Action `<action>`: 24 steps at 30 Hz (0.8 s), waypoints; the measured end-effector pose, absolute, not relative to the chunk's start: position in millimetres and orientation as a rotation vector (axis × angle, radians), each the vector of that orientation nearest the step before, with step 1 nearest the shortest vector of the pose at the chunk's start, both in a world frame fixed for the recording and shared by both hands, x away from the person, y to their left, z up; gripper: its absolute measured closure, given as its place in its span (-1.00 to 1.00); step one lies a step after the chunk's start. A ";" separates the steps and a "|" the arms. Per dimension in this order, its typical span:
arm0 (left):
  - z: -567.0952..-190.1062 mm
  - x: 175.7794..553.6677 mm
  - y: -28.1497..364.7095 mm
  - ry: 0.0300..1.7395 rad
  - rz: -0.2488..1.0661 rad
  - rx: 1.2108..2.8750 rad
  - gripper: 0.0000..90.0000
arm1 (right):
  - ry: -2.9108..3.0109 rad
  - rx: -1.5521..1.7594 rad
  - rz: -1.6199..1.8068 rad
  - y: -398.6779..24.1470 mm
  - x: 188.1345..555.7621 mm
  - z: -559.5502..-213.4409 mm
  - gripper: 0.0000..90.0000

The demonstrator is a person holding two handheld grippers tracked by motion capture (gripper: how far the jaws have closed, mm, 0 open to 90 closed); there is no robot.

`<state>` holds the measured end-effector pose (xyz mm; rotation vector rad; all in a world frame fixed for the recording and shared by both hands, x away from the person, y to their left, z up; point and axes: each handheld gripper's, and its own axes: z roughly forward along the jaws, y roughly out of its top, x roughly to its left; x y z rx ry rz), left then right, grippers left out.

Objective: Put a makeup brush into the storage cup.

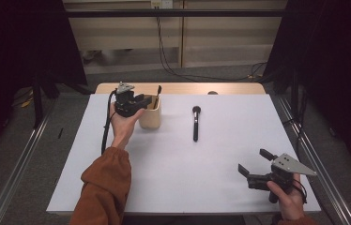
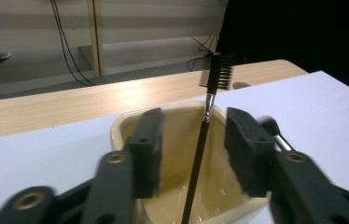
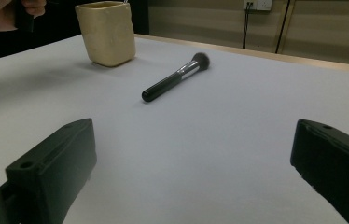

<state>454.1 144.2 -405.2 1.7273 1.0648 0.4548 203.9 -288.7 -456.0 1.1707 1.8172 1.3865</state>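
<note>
Two makeup brushes and a cup occupied the white tabletop (image 1: 173, 173). The brow brush (image 2: 199, 158), a slim black-handled tool with a silver ferrule and a comb-and-bristle head, stood tilted inside the cream-coloured cup (image 1: 150, 117), its head rising above the rim. The left gripper (image 1: 138, 101) was held over the cup at the far left of the tabletop; its fingers (image 2: 147, 149) stood partly apart on either side of the brush handle, the pads clear of it in the left gripper view. The cup was squarish, glossy inside, with rounded corners. The powder brush (image 1: 195, 123), with a thick black handle, silver ferrule and dark rounded bristle head, lay flat near the tabletop's centre, well apart from the cup, its head pointing away from the person. The right gripper (image 1: 253, 165) was held at the near right corner, its fingers (image 3: 51, 163) spread wide with nothing between them, pointing toward the powder brush.
</note>
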 end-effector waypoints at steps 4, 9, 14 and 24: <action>-401.9 452.6 146.5 1.079 0.462 1.712 -0.08 | 1.822 1.163 1.381 -288.9 204.1 -456.1 -1.00; -397.6 450.3 149.6 1.111 0.475 1.703 -0.52 | 1.825 1.162 1.381 -289.0 204.5 -456.2 -1.00; -396.8 448.0 152.9 1.112 0.455 1.704 -0.77 | 1.827 1.163 1.380 -288.7 204.6 -456.2 -1.00; -397.8 434.4 160.9 1.049 0.460 1.714 -0.90 | 1.822 1.172 1.385 -287.9 204.7 -456.1 -1.00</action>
